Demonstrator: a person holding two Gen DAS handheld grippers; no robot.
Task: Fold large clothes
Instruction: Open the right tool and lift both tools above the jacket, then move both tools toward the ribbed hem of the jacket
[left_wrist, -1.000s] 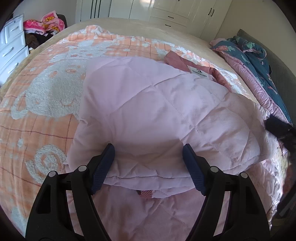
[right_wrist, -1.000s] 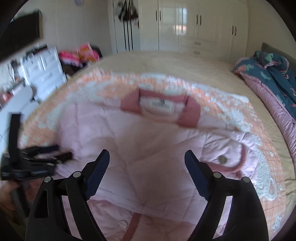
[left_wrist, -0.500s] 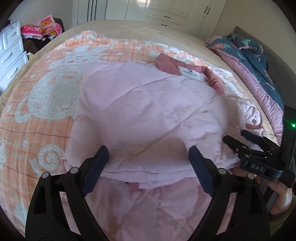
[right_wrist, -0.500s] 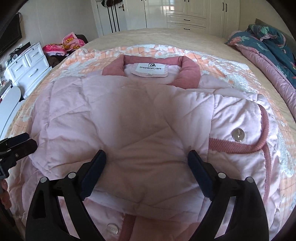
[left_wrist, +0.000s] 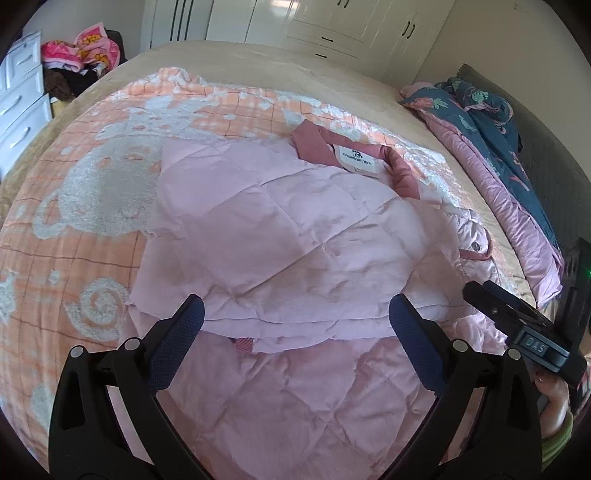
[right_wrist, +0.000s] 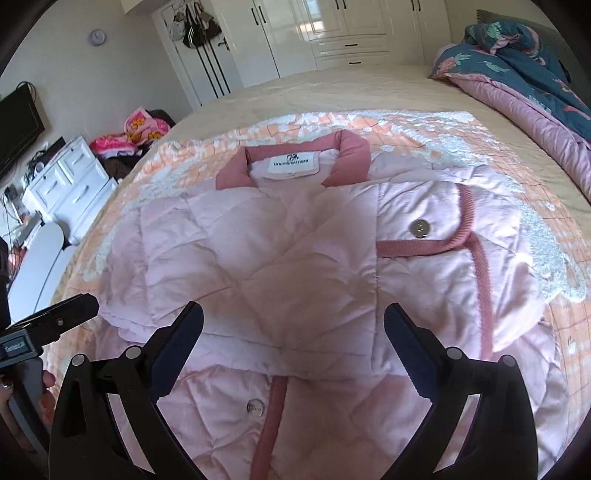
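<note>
**Jacket lies collar-away, both grippers poised at its near end**

Left wrist view: the left gripper hangs above the pink quilted jacket, its jaws opening wide with nothing pressed between the pads; the fabric lies below them, not clamped. The jacket rests on the orange patterned blanket on the bed. Its long axis runs away from the gripper and slightly to the right, ending at the dark pink collar on the far side. A folded-over layer ends in an edge just ahead of the fingertips, with more quilted fabric beneath and nearer. The right gripper shows at the right edge, beside the jacket's right flank.

Right wrist view: the right gripper is likewise opening, its pads apart and gripping nothing. The jacket lies straight ahead, collar far, the folded edge crossing just behind the fingertips. The trimmed pocket flap with its snap sits ahead and to the right. The left gripper pokes in at the left edge.

Judging from this, the next fold likely runs along the long axis, near end toward the collar, and both hands look about equally near that end.
</note>
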